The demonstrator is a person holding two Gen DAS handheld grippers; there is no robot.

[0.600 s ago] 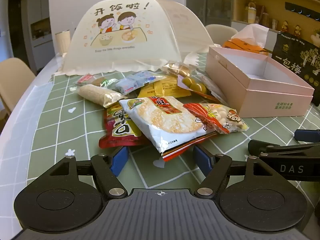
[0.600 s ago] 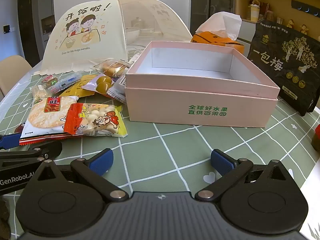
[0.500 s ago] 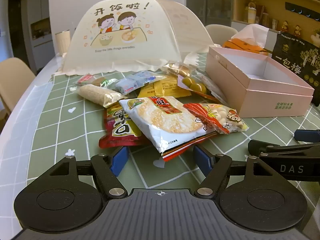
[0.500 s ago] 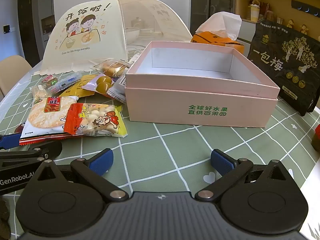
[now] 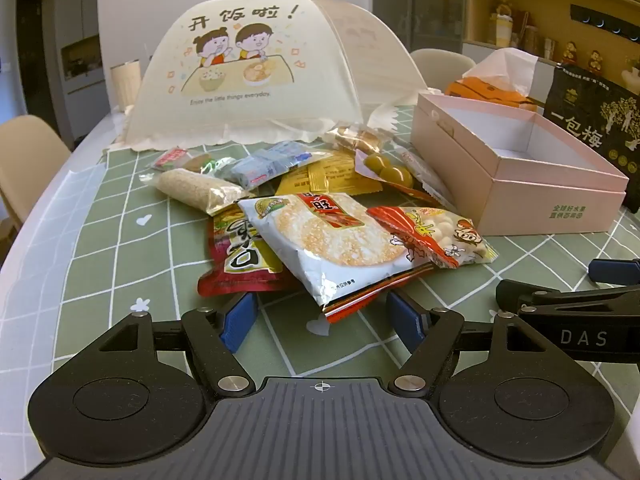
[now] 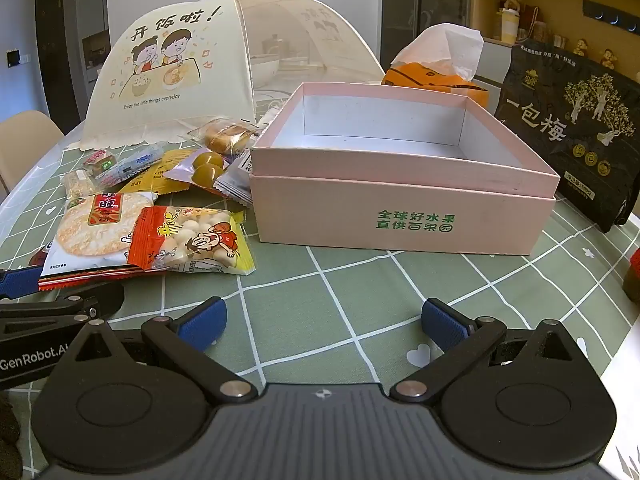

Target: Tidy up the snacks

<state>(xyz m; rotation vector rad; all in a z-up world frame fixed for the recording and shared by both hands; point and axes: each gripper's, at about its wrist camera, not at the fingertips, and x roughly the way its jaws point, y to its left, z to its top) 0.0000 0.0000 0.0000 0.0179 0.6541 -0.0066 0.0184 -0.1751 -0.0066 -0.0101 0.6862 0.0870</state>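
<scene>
Both grippers' fingers open, empty: left gripper by rice cracker pack; right gripper facing pink box.

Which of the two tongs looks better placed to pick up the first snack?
Probably the left tongs: they are open, with the rice cracker packet right ahead. The right tongs, also open, face the empty pink box instead.

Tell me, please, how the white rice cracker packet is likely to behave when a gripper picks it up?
The rice cracker packet looks puffy and thin-filmed, so probably light, crinkly and slippery. The round crackers inside could snap under a hard pinch. It overlaps the red packet, which may shift.
</scene>
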